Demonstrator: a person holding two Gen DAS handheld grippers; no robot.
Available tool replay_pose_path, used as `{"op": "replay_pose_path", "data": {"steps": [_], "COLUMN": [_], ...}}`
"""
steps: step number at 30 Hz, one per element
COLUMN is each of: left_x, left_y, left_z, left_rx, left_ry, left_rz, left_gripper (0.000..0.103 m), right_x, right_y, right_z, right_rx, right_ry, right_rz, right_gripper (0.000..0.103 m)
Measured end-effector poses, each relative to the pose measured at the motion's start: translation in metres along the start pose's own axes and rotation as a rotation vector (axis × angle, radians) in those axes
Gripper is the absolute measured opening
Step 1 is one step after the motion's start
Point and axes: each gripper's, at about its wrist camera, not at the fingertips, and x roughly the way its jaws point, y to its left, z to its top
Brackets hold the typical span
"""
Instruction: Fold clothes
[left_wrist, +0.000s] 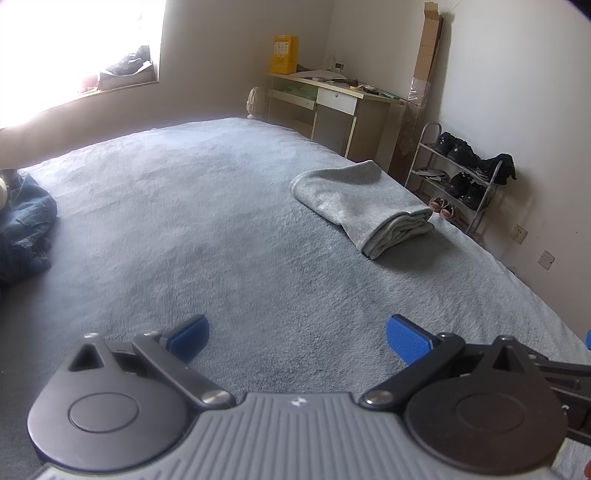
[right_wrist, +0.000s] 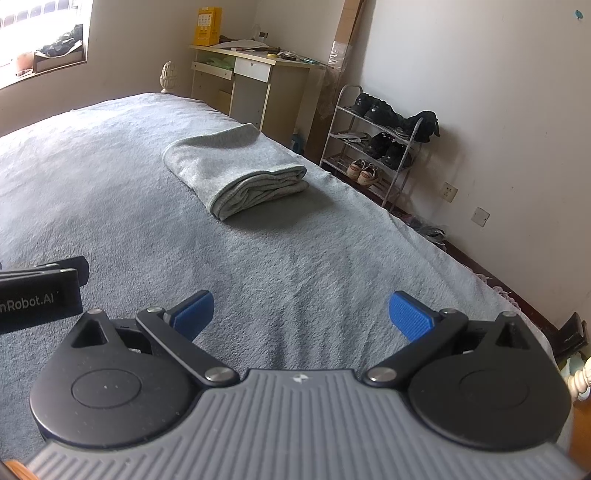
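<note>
A folded light grey garment (left_wrist: 362, 206) lies on the grey-blue bedspread (left_wrist: 207, 229) near the bed's right edge; the right wrist view shows the same folded garment (right_wrist: 236, 173) ahead on the bedspread (right_wrist: 110, 177). A crumpled pile of blue denim (left_wrist: 26, 229) sits at the far left. My left gripper (left_wrist: 297, 338) hovers open over bare bedspread, well short of both. My right gripper (right_wrist: 301, 314) is open too, with nothing between its blue pads (right_wrist: 410, 317). The left gripper's black body (right_wrist: 40, 295) shows at the left edge of the right wrist view.
Beyond the bed stand a desk (left_wrist: 332, 103) with a yellow box (left_wrist: 283, 54), a tall cardboard box (left_wrist: 428, 48) and a shoe rack (right_wrist: 373, 144) along the right wall. A bright window (left_wrist: 74, 44) is at the back left. A bedpost (right_wrist: 580, 380) shows lower right.
</note>
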Motion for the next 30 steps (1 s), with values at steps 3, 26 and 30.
{"op": "replay_pose_path", "data": {"steps": [3, 26, 30], "left_x": [0.0005, -0.0014, -0.0013], "left_y": [-0.0004, 0.0006, 0.0011], "left_z": [0.0, 0.0009, 0.0002], "left_rx": [0.001, 0.002, 0.002], "left_ry": [-0.001, -0.003, -0.002], "left_rz": [0.001, 0.008, 0.007], "left_gripper": [0.103, 0.103, 0.103], "right_x": [0.0008, 0.0015, 0.0002], "right_y": [0.0004, 0.0013, 0.0004], "right_z": [0.0003, 0.0002, 0.0001], "right_rx": [-0.001, -0.004, -0.003], "right_ry": [0.002, 0.004, 0.003], "right_rz": [0.001, 0.008, 0.009], "right_gripper": [0.102, 0.102, 0.102]}}
